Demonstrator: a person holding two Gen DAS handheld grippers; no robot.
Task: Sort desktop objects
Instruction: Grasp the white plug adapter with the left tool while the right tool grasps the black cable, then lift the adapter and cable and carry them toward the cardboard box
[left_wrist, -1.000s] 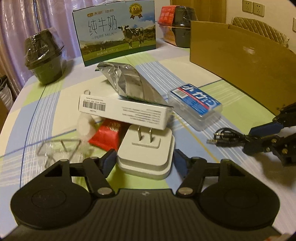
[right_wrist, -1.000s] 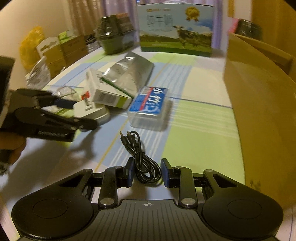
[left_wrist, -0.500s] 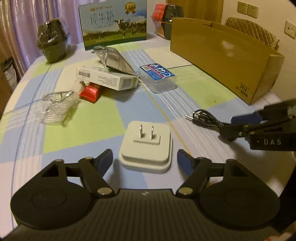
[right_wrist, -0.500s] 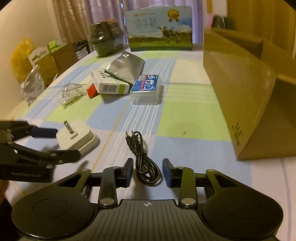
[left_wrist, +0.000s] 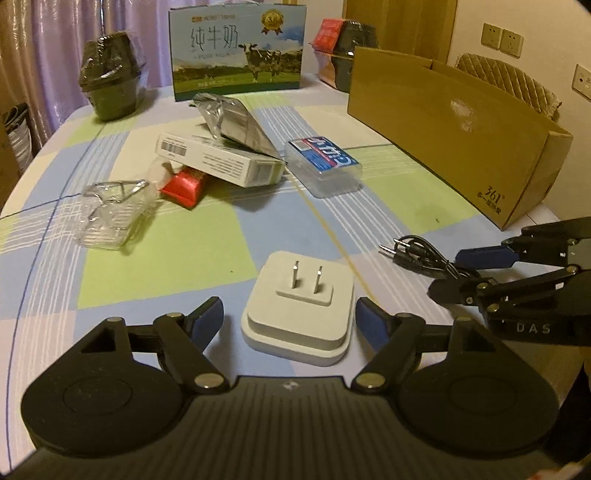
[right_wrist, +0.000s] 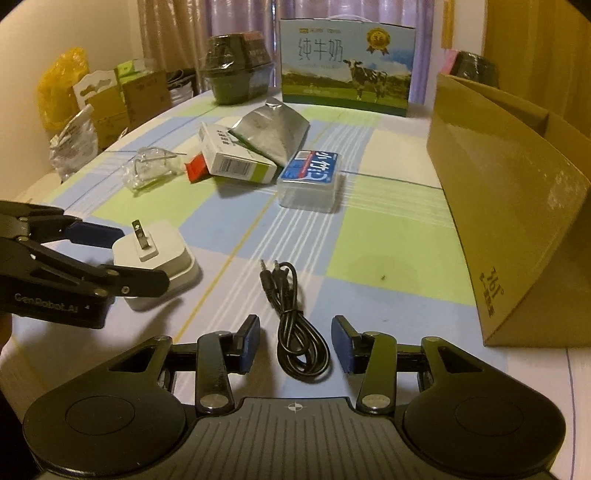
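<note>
Plainly, in the left wrist view, the left gripper stood wide around one white square plastic plug adapter on the checked tablecloth; rigid and light, probably best pinched by its flat sides.

Meanwhile, the right wrist view showed the right gripper spread around one coiled black audio cable, limp and light, best gathered mid-coil.

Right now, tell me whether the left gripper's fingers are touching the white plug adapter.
Apart. The left wrist view shows tablecloth between each of the left gripper's fingers and the white plug adapter.
</note>
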